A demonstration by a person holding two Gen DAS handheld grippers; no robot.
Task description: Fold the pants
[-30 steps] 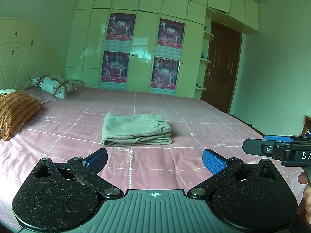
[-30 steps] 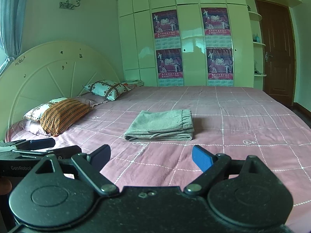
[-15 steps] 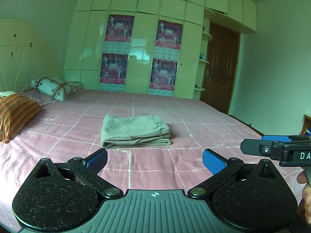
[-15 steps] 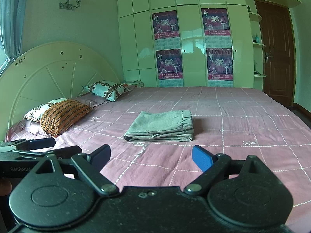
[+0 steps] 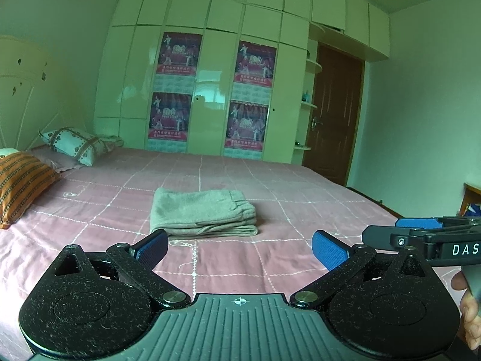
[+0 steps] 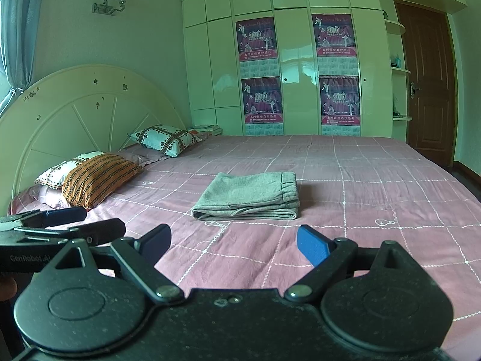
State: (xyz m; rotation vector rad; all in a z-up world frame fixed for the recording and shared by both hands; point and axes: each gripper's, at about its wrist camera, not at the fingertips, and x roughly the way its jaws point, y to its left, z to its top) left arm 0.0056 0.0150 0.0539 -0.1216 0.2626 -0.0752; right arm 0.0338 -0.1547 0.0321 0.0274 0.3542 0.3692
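Pants (image 5: pixel 203 213) lie folded into a compact grey rectangle on the pink checked bedspread (image 5: pixel 270 264), near the middle of the bed, elastic waistband on the right side, layered fold edges facing the cameras. Stack looks square and settled; the folding itself appears finished or very nearly so.

Left gripper (image 5: pixel 240 245): jaws spread wide, blue pads apart, nothing between them; only bedspread shows in the gap. Right gripper (image 6: pixel 234 245): likewise wide open and empty. Both hover above the near part of the bed, short of the pants, not touching the cloth. Each gripper shows at the edge of the other's view, so they sit side by side, close together.

Risks from here, as judgement:
- Any further pinch on the stack could catch only the top layer and drag it, opening the fold; loose knit, layers not pinned.
- A gripper coming in low could snag the wrinkled bedspread and shift the bundle with it.
- Grippers close side by side: a careless sweep could knock one against the other.

Pillows (image 6: pixel 102 177) at the headboard are well apart from the work area, no interference expected.
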